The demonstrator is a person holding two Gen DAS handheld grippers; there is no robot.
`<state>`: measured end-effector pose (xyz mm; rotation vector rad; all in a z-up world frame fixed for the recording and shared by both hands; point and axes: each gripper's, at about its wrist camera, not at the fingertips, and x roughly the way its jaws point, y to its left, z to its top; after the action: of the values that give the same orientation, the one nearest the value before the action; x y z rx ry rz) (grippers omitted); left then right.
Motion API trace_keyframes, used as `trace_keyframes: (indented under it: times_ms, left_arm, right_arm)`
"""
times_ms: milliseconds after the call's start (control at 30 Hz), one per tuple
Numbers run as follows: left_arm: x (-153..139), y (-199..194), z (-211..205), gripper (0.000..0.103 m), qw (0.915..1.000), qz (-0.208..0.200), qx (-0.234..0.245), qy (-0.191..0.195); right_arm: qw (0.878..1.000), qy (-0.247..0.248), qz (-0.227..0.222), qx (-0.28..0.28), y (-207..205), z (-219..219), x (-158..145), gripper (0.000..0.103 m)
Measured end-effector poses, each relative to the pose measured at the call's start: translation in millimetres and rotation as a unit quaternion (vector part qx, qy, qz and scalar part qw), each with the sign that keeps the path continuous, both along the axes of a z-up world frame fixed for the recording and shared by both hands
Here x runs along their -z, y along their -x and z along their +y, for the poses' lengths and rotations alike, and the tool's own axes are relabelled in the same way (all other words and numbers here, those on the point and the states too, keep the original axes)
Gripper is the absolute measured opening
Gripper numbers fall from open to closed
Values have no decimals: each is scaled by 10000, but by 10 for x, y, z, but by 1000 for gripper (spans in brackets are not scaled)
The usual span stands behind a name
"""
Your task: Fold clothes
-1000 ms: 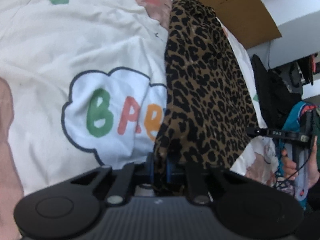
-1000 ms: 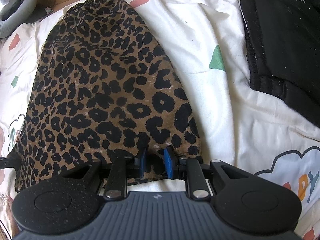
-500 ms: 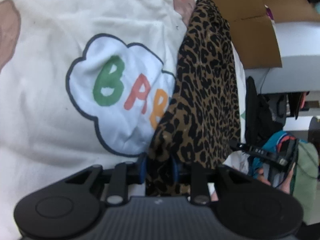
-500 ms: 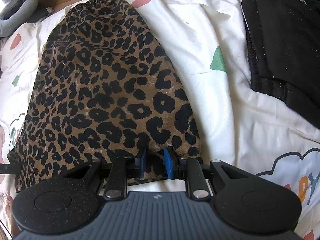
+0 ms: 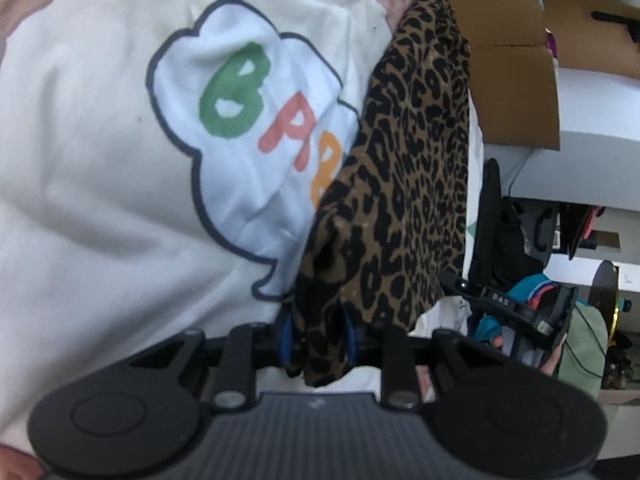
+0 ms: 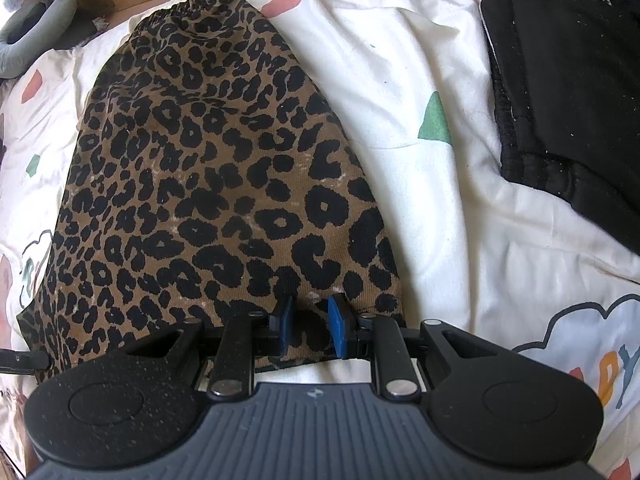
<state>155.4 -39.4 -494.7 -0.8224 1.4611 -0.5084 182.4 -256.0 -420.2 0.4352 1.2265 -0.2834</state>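
Note:
A leopard-print skirt (image 6: 208,184) lies flat on a white printed duvet (image 6: 432,208), waistband at the far end. My right gripper (image 6: 311,326) points steeply down at the near hem by the right corner, and its blue pads are shut on the fabric. In the left wrist view the skirt (image 5: 404,184) rises in a fold towards my left gripper (image 5: 317,340). That gripper is shut on a bunched corner that hangs a little below the pads. The right gripper (image 5: 460,284) shows at the skirt's other corner, held by a hand. The left gripper's tip (image 6: 24,359) is just in view at the left edge.
A stack of folded black clothes (image 6: 580,100) lies on the duvet to the right. Cardboard boxes (image 5: 504,60) and a grey padded ring (image 6: 32,28) border the far end. White furniture (image 5: 592,148) and clutter stand beyond the bed. A cloud print with coloured letters (image 5: 248,120) lies left of the skirt.
My left gripper has rolled and sunk a little toward the duvet, and its pads stand wider apart around the bunched corner than a second ago. The right gripper has not moved.

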Motion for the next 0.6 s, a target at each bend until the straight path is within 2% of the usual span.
trace_keyframes:
  times_ms: [33,133,267,433,600]
  left_arm:
    - [-6,1,-10,18,10000,-13,5,-44]
    - [-84,-13,-61,9,9995,-141,115,-246]
    - [-190,-35,-103,7,9985,-258,188,-448]
    - [-295,-53,-116,6,9964,-300,281,-737]
    - [-385,-139,-91,5,9923,-286,341,-1159]
  right_arm:
    - [10000,-7,-6,11,2,-2,-7,26]
    - [9997,-122,-175,114,55,-56,-94,28]
    - [9990,-7,-389,237,200,-211,-270,39]
    - [9982,39,-485,360,322,-387,-332,39]
    - [9987,70,-498,47,264,-331,-240,39]
